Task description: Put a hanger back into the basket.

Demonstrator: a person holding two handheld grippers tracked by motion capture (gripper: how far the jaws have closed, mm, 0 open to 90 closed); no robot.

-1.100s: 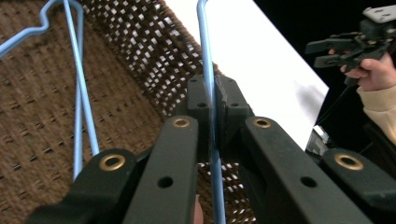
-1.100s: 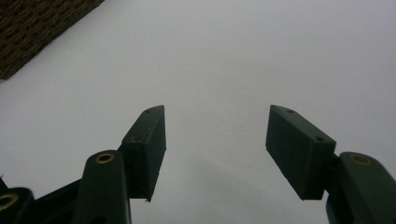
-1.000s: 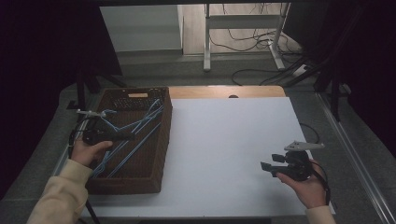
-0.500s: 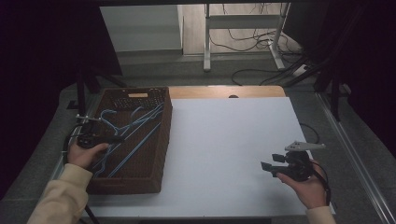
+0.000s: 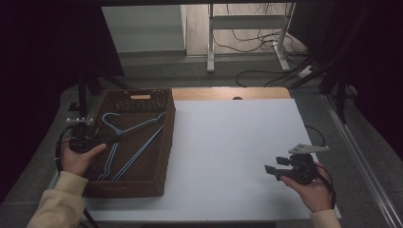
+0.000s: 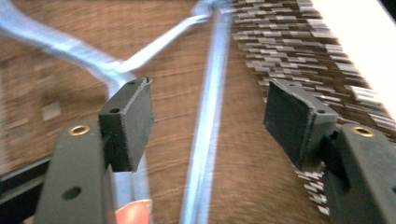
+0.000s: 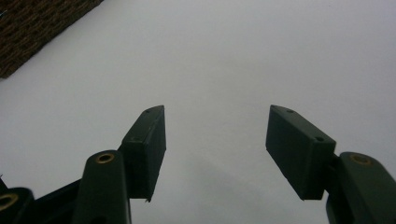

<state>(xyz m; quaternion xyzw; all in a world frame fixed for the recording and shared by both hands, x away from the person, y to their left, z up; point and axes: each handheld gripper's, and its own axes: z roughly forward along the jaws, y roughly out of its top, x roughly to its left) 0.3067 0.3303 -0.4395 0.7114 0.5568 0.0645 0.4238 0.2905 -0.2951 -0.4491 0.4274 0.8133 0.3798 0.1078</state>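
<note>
Since the earlier frame, we found the left gripper [image 5: 112, 139] drawn back toward the wicker basket's [image 5: 164, 142] left rim, jaws just opened, released. Blue hangers [image 5: 138, 135] lay inside the basket. Over the white table [image 5: 228, 137], the right gripper [image 5: 269, 170] hovered agape, empty.

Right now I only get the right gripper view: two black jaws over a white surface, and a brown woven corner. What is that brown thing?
Observer: A wicker basket at the left of the table, with blue hangers lying in it.
Operator: Where is the other gripper?
Observer: The left gripper is over the basket. Its jaws have just been opening, and a hanger bar runs below the gap, unpinched.
Operator: Who holds mine?
Observer: A hand holds the right gripper over the table's near right part.
</note>
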